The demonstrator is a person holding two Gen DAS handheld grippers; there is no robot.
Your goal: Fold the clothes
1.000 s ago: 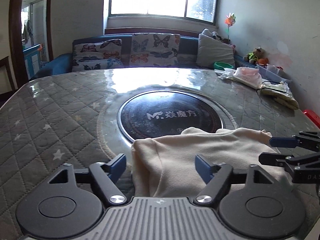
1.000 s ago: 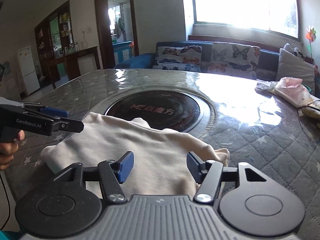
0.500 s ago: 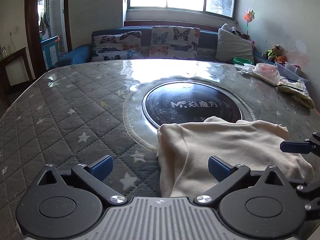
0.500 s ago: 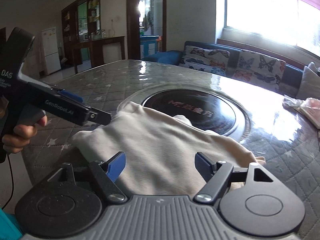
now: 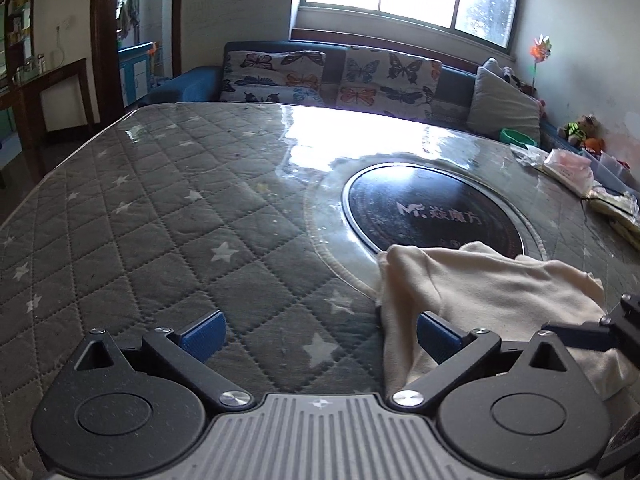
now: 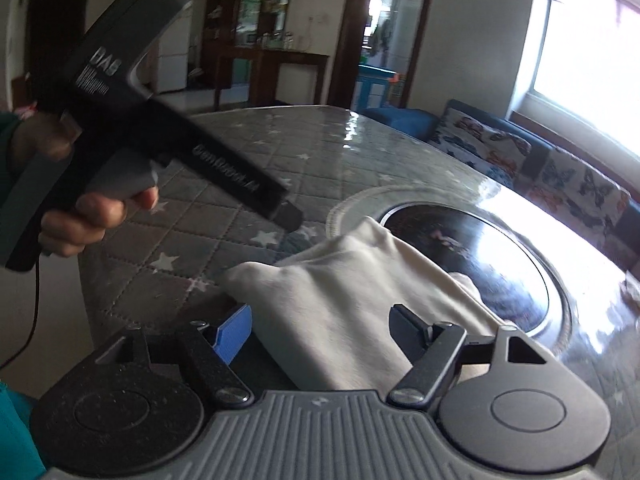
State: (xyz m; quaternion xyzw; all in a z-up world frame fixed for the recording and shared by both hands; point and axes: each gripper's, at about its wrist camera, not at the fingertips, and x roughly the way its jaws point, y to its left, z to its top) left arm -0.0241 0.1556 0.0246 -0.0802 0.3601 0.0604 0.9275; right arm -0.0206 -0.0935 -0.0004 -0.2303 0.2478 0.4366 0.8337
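A cream garment (image 5: 492, 292) lies folded on the quilted table, partly over the black round plate (image 5: 432, 208); it also shows in the right wrist view (image 6: 348, 304). My left gripper (image 5: 320, 336) is open and empty, above the table with the garment's left edge at its right finger. My right gripper (image 6: 320, 332) is open over the garment's near part, holding nothing. The left gripper's body (image 6: 160, 128) shows in the right wrist view, held in a hand above the table left of the garment.
The grey star-quilted table (image 5: 160, 220) has a glossy cover. Plastic bags and cloth (image 5: 572, 168) lie at its far right. A sofa with butterfly cushions (image 5: 340, 76) stands behind the table. The table's near edge (image 6: 96, 280) drops to the floor.
Both grippers have swung left and pulled back. The left gripper has opened wider, and the garment now sits at its right side. The garment lies still.
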